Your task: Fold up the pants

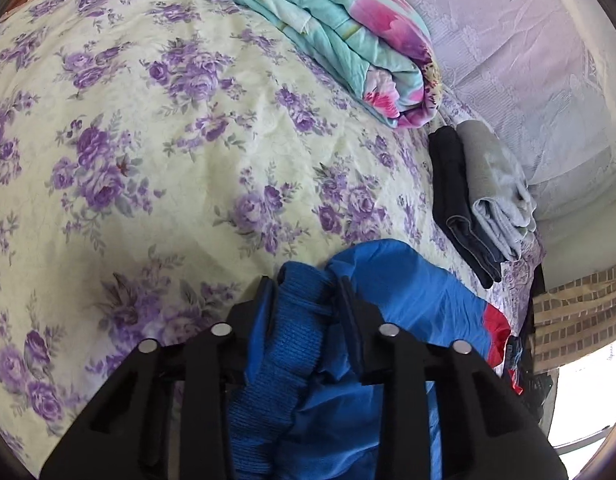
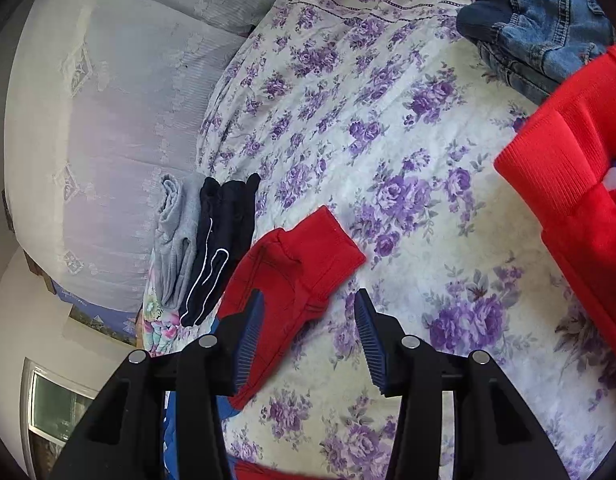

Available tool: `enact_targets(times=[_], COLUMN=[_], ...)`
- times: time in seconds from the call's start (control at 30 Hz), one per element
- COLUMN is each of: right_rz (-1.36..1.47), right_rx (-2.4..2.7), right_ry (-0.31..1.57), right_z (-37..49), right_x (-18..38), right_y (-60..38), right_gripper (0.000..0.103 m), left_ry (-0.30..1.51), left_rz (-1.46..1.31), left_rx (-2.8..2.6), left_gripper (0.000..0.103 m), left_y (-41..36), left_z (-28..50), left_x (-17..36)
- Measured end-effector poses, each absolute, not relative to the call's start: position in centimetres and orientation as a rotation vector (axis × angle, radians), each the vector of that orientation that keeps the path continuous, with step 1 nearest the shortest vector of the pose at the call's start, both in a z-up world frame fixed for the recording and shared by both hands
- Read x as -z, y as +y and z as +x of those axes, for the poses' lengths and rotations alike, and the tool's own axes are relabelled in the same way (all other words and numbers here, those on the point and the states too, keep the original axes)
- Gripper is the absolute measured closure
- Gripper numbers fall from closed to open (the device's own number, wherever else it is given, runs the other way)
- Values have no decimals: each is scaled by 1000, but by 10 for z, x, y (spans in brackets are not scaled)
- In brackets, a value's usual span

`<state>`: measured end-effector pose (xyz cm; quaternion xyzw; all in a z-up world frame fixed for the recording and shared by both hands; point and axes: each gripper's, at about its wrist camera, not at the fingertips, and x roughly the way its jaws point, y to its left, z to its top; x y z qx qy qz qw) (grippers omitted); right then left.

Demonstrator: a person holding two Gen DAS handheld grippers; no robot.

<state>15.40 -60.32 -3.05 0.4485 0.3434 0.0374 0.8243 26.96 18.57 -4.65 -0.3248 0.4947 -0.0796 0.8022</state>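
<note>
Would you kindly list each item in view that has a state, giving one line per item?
left gripper: shut on the blue pants' ribbed cuff.
right gripper: open, above the red cuff.
blue pants: bunched, not yet folded.
red cuff: lying flat on the bedspread.
grey pants: folded, beside the black pants.
black pants: folded.
quilt: folded.
denim garment: crumpled, unfolded.

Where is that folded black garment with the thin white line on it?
In the right wrist view the folded black garment lies at left on the flowered bedsheet, right beside a folded grey garment and near a red cuffed pant leg.
</note>
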Motion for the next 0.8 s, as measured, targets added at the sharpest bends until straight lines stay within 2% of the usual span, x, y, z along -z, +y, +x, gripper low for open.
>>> enact_targets(times=[0.03, 0.1, 0.4, 0.57, 0.63, 0.7, 0.73, 0.8], right_rz=[954, 951, 911, 942, 907, 871, 867, 882], right_rx=[-80, -81, -66, -152, -197, -211, -214, -227], right_ry=[724, 710, 752, 772, 774, 766, 759, 744], right_z=[157, 166, 230, 250, 251, 251, 251, 249], right_x=[29, 26, 32, 53, 56, 57, 58, 61], right_y=[-604, -607, -626, -626, -617, -611, -610, -612], right_gripper=[56, 56, 56, 58, 64, 80, 85, 90], left_ry=[1045, 991, 947, 936, 936, 935, 933, 931], left_rz=[-708, -773, -905, -946, -944, -942, -941, -937], left_rx=[180, 220, 265, 280, 280, 279, 281, 283], left_gripper=[88, 91, 92, 92, 90, 89, 89, 89], left_y=[189, 201, 212, 217, 216, 215, 215, 214], left_z=[268, 264, 273, 276, 278, 280, 280, 282], left_x=[47, 48, 77, 85, 86, 86, 86, 86])
